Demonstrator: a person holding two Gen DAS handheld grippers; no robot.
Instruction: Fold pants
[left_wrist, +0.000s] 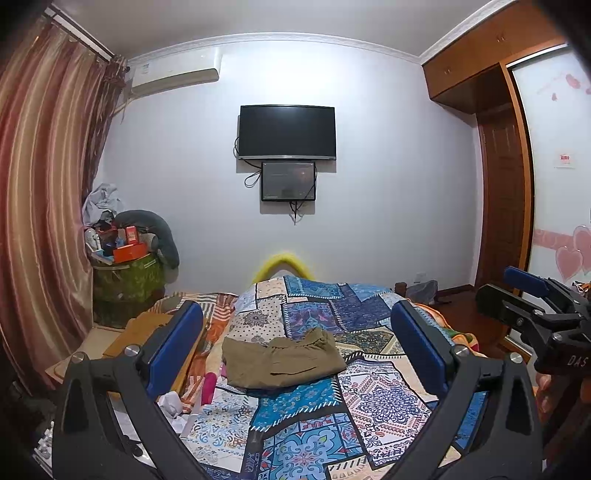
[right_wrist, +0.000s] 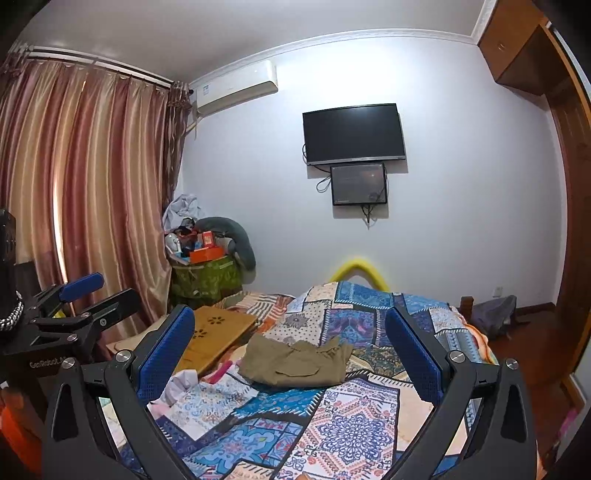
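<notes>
Olive-brown pants (left_wrist: 282, 360) lie folded into a compact bundle on the patchwork bedspread (left_wrist: 373, 402), also seen as pants (right_wrist: 297, 363) in the right wrist view. My left gripper (left_wrist: 297, 354) is held back from them and above the bed, open, with nothing between its blue pads. My right gripper (right_wrist: 290, 360) is likewise open and empty, raised short of the pants. Each gripper shows in the other's view: the right gripper (left_wrist: 532, 295) at the right edge, the left gripper (right_wrist: 86, 295) at the left edge.
A wooden folding board (right_wrist: 212, 338) lies at the bed's left side beside crumpled white paper (right_wrist: 181, 386). A cluttered green bin (left_wrist: 127, 284) stands by the curtain (left_wrist: 40, 206). A TV (left_wrist: 287, 132) hangs on the far wall, and a wardrobe (left_wrist: 498, 147) and wooden floor lie to the right.
</notes>
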